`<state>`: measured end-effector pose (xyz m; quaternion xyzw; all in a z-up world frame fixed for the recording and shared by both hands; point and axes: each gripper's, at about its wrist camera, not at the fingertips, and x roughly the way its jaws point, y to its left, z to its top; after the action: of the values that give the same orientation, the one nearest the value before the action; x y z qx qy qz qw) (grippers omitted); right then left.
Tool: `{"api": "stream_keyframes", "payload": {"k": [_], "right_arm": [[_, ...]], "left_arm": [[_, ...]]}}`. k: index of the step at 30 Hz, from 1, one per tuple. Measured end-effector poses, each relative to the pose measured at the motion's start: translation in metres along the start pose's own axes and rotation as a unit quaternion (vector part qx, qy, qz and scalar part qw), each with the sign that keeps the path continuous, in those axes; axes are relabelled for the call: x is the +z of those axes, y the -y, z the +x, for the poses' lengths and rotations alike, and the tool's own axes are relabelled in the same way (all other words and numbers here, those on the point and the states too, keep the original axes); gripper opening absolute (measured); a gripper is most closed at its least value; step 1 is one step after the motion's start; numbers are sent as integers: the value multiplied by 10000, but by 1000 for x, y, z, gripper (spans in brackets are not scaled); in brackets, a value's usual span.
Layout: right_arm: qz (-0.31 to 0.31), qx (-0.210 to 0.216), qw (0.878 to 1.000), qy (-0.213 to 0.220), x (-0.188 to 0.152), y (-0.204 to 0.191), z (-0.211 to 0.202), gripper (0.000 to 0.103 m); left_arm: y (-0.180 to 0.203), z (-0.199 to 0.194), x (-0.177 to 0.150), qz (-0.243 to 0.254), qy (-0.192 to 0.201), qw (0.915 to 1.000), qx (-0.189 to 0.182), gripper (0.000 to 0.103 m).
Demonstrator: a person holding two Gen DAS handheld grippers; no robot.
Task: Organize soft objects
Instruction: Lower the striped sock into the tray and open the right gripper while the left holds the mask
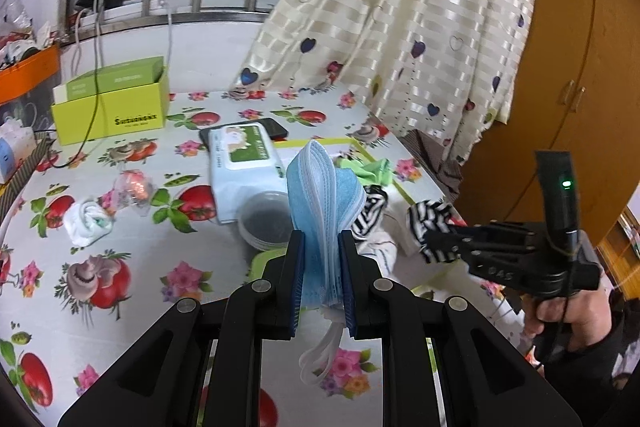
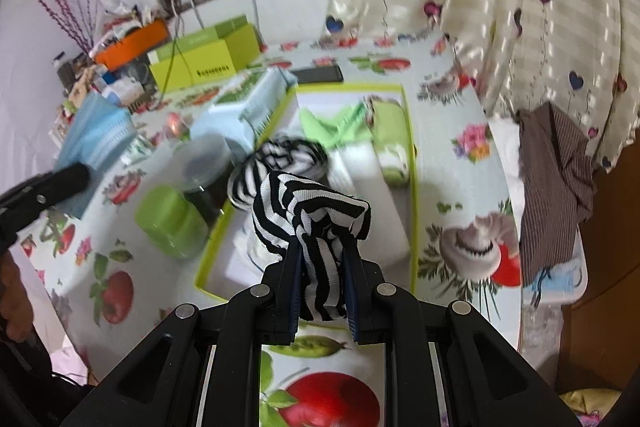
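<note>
Blue-and-white face masks [image 1: 320, 203], a folded stack of them, stand pinched between the pads of your left gripper [image 1: 322, 247], with white ear loops dangling below the jaws over the fruit-printed tablecloth [image 1: 132, 259]. Your right gripper [image 2: 323, 259] is clamped on a black-and-white striped cloth [image 2: 312, 215], held above the near end of the shallow lime-rimmed tray [image 2: 414, 187]. Inside that tray lie a second striped piece [image 2: 280, 155], one loose green cloth [image 2: 332, 125] and one green-and-white roll [image 2: 390, 143] along its right wall; the white floor in the tray's near half is bare, so that is your open room. The tray's left rim is crowded: a clear lidded tub [image 2: 204, 159], a green round container [image 2: 170, 223] and a pack of wet wipes [image 1: 244, 163] sit just beside it, and a dark phone [image 1: 276, 127] lies at its far end. To the right, the table edge runs close, with a brown striped cloth [image 2: 556, 183] draped over it and a heart-printed curtain [image 1: 420, 27] hanging near. One white rolled cloth [image 1: 86, 223] rests alone on the left of the table. The lime box [image 1: 112, 107] at the back carries dark lettering too blurred to read.
</note>
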<state>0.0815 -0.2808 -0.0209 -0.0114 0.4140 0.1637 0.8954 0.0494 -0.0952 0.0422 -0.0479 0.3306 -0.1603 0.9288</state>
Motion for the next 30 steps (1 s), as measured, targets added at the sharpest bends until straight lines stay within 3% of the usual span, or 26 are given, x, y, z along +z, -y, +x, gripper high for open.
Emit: {"api": "stream_keyframes", "payload": {"k": [13,30], "right_arm": [[103,1,9990,-431,-13,13,31,18],[159,105,9989,-426,-15,18,35,18]], "left_arm": [[25,35,-6,246,-438,9983,-281,18],[55,77,-22,520,-1115,9903,-644,18]]}}
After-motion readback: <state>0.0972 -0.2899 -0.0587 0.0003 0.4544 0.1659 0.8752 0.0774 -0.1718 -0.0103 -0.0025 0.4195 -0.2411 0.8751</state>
